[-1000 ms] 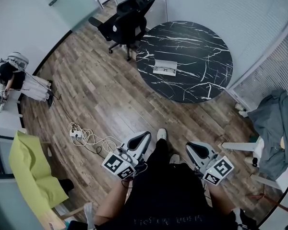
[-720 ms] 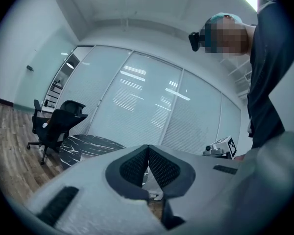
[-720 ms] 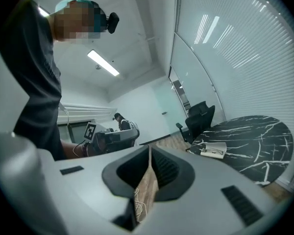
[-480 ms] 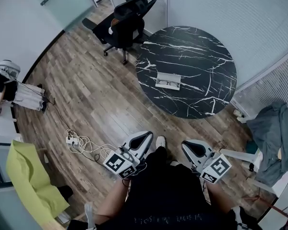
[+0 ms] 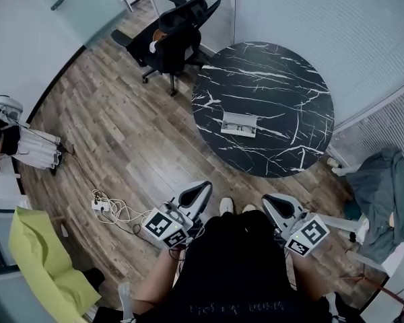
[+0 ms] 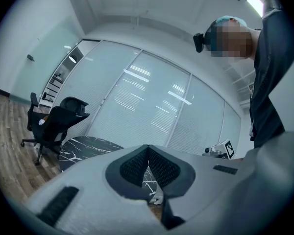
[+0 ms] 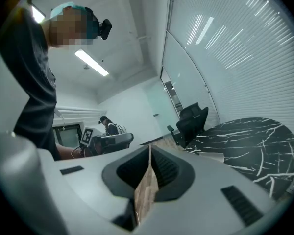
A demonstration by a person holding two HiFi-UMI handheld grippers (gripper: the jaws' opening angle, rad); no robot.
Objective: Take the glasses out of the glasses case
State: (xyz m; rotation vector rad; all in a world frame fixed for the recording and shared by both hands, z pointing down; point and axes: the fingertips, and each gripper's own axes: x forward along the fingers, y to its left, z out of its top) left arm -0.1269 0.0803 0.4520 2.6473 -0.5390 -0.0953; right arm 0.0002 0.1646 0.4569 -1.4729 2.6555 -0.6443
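Observation:
An open pale glasses case (image 5: pixel 240 124) lies near the middle of the round black marble table (image 5: pixel 283 79), far ahead of me; glasses show faintly inside it. My left gripper (image 5: pixel 200 191) and right gripper (image 5: pixel 272 203) are held low by my waist, well short of the table, over the wooden floor. Both are shut with nothing between their fingers. The left gripper (image 6: pixel 148 149) points toward the table (image 6: pixel 83 148). In the right gripper view the jaws (image 7: pixel 150 149) meet tip to tip, with the case (image 7: pixel 211 156) small on the table (image 7: pixel 250 146) beyond.
A black office chair (image 5: pixel 172 36) stands at the table's far left. A power strip with cables (image 5: pixel 102 205) lies on the floor to my left. A grey garment (image 5: pixel 384 194) hangs over a white chair at right. A yellow-green seat (image 5: pixel 44 261) is at lower left.
The table and case have drifted lower and right in the head view as I come nearer. Both grippers stay shut at my waist.

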